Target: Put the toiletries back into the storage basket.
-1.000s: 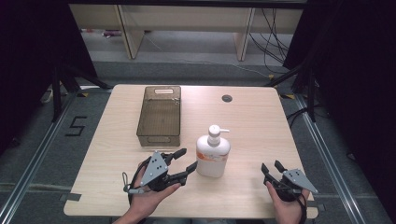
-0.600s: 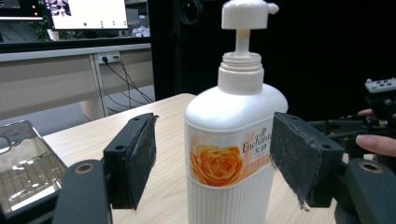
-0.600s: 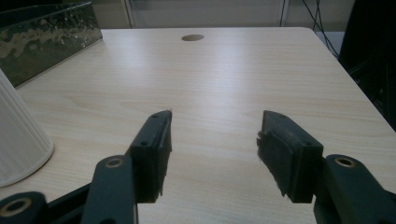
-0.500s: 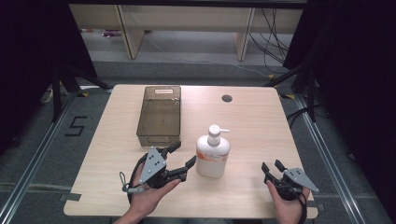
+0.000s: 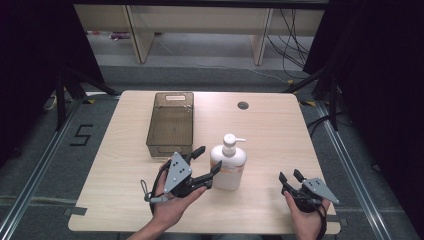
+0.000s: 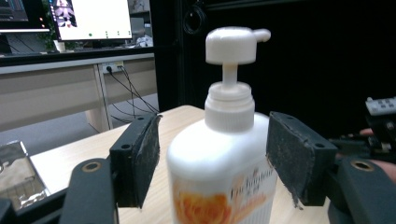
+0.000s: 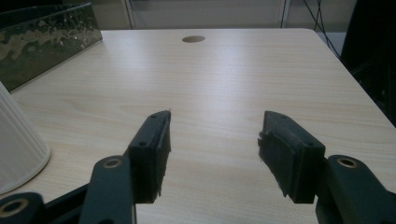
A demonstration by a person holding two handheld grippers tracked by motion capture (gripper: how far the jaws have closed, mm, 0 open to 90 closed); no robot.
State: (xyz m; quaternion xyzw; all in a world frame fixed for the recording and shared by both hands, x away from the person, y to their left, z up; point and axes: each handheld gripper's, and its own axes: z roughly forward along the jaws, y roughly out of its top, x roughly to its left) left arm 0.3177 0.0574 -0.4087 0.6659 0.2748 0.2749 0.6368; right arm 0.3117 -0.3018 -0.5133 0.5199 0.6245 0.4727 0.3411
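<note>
The light wooden table (image 5: 270, 135) spreads wide under the high view, its near edge cut off at the bottom of the picture along with most of both forearms. On its far left half sits the smoky translucent bin (image 5: 170, 124), long side running away from the person; what lies inside is hard to tell through the tinted walls, and in the right gripper view just one dark wall of it (image 7: 44, 35) shows at the top left. Next down in size, the white pump bottle (image 5: 228, 163) stands upright near the middle front of the table, nozzle pointing to the right, close beside the bin's near right corner but apart from it. Up close in the left gripper view the bottle (image 6: 223, 154) is cropped at the bottom, its orange label blurred and the print unreadable. The left gripper (image 5: 206, 163) is spread wide, one jaw on each side of the bottle's body; whether the pads actually touch the plastic cannot be told, though a sliver of gap shows on both sides in its own view. Over on the right, the right gripper (image 5: 290, 177) hangs low at the front edge, jaws parted wide with nothing between them but bare tabletop. Smallest of all, the round cable hole (image 5: 243, 105) sits far back.
</note>
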